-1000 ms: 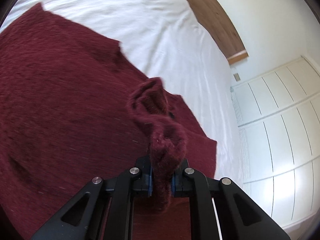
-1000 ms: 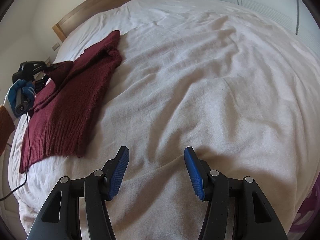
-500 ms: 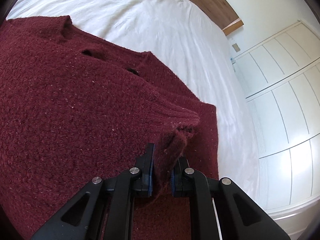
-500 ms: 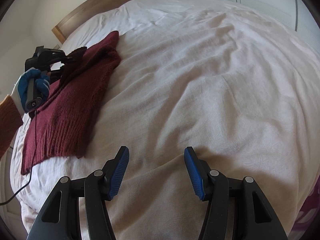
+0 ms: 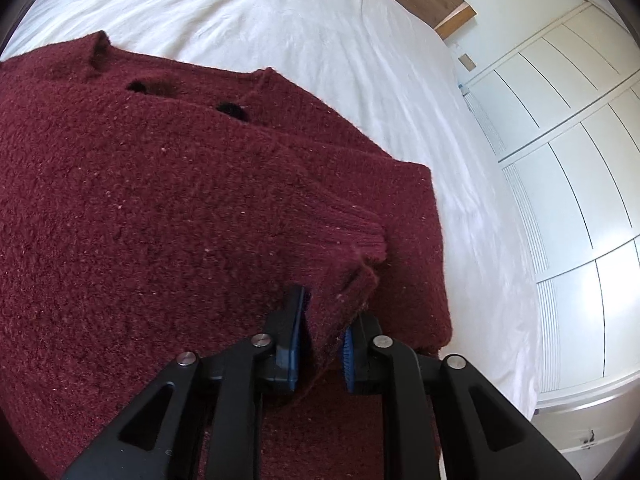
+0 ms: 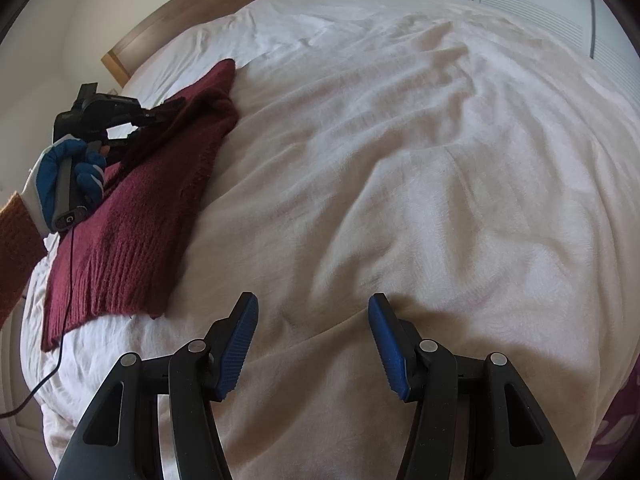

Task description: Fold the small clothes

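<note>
A dark red knitted sweater (image 5: pixel 160 208) lies on the white bed, its sleeve folded across the body. In the left wrist view my left gripper (image 5: pixel 324 320) has the ribbed sleeve cuff (image 5: pixel 352 264) between its blue pads, the jaws parted slightly around it. In the right wrist view the sweater (image 6: pixel 152 208) lies at the far left of the bed with the left gripper (image 6: pixel 160 114) over it. My right gripper (image 6: pixel 312 320) is open and empty, low over bare sheet.
White rumpled bed sheet (image 6: pixel 400 160) fills the right wrist view. A wooden headboard (image 6: pixel 208 4) stands at the back. White wardrobe doors (image 5: pixel 568 160) stand beside the bed. A black cable (image 6: pixel 60 320) hangs from the left hand.
The left gripper carried the sleeve cuff down onto the sweater's body; the sleeve now lies flat and the jaws have loosened. The right gripper has not moved.
</note>
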`<move>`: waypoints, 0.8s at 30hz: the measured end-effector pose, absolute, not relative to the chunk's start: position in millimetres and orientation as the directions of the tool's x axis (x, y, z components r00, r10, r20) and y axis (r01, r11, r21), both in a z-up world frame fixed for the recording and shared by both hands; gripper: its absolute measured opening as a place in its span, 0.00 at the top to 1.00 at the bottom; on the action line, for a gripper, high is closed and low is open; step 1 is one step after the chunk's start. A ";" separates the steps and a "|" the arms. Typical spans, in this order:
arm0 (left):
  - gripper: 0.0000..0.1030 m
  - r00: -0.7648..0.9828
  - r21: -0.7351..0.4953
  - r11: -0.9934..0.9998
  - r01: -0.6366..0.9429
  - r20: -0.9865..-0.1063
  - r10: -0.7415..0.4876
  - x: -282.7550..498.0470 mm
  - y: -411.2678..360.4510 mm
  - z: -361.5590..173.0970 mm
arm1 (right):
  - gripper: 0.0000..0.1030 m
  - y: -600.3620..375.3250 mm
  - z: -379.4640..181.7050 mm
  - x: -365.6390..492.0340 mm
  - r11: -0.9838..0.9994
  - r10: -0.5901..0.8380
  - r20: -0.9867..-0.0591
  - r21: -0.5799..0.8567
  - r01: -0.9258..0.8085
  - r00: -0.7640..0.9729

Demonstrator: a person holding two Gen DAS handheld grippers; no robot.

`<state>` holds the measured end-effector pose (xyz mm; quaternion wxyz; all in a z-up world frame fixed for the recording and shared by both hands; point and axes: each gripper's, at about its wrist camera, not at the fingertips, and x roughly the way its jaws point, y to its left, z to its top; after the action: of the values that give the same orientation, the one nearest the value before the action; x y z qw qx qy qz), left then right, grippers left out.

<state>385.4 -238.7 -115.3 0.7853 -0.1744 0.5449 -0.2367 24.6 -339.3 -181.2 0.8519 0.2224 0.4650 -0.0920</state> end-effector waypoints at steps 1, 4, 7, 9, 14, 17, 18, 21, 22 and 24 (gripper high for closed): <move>0.76 0.288 -0.540 0.818 0.199 -0.765 -0.575 384.8 -244.1 -113.5 | 0.43 -339.1 -181.1 24.5 0.884 0.050 -0.834 0.293 0.364 0.550; 0.65 0.269 -0.559 0.788 0.258 -0.742 -0.614 379.1 -262.4 -108.0 | 0.43 -339.4 -181.5 25.1 0.884 0.049 -0.834 0.293 0.365 0.549; 0.65 0.293 -0.577 0.763 0.292 -0.705 -0.646 372.2 -269.0 -101.3 | 0.43 -339.6 -181.9 25.5 0.883 0.051 -0.835 0.294 0.365 0.549; 0.65 0.345 -0.555 0.781 0.287 -0.701 -0.625 372.3 -268.1 -96.9 | 0.43 -340.3 -182.4 25.9 0.882 0.052 -0.834 0.296 0.366 0.549; 0.64 0.480 -0.274 0.937 0.214 -0.806 -0.346 379.7 -270.3 -109.1 | 0.43 -341.8 -183.1 25.5 0.880 0.058 -0.833 0.302 0.366 0.550; 0.64 0.490 -0.176 0.952 0.251 -0.825 -0.282 372.7 -289.9 -119.8 | 0.43 -341.7 -183.8 26.7 0.879 0.060 -0.835 0.304 0.367 0.547; 0.63 0.499 -0.133 0.952 0.275 -0.826 -0.260 367.9 -302.2 -120.0 | 0.43 -341.7 -183.9 27.2 0.879 0.060 -0.836 0.303 0.367 0.546; 0.62 0.484 -0.138 0.934 0.330 -0.824 -0.294 360.2 -328.7 -117.4 | 0.43 -341.3 -184.5 28.7 0.880 0.058 -0.840 0.298 0.370 0.540; 0.62 0.475 -0.164 0.925 0.342 -0.819 -0.321 359.8 -333.2 -114.6 | 0.43 -340.7 -184.6 28.9 0.881 0.056 -0.841 0.295 0.371 0.538; 0.62 0.484 -0.180 0.919 0.351 -0.805 -0.342 360.0 -332.7 -106.6 | 0.43 -339.5 -184.7 29.1 0.882 0.051 -0.844 0.289 0.373 0.534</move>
<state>360.0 -332.7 -106.6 0.8614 0.0046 0.4663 -0.2012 29.1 -339.5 -184.7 0.8467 0.2236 0.4733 -0.0951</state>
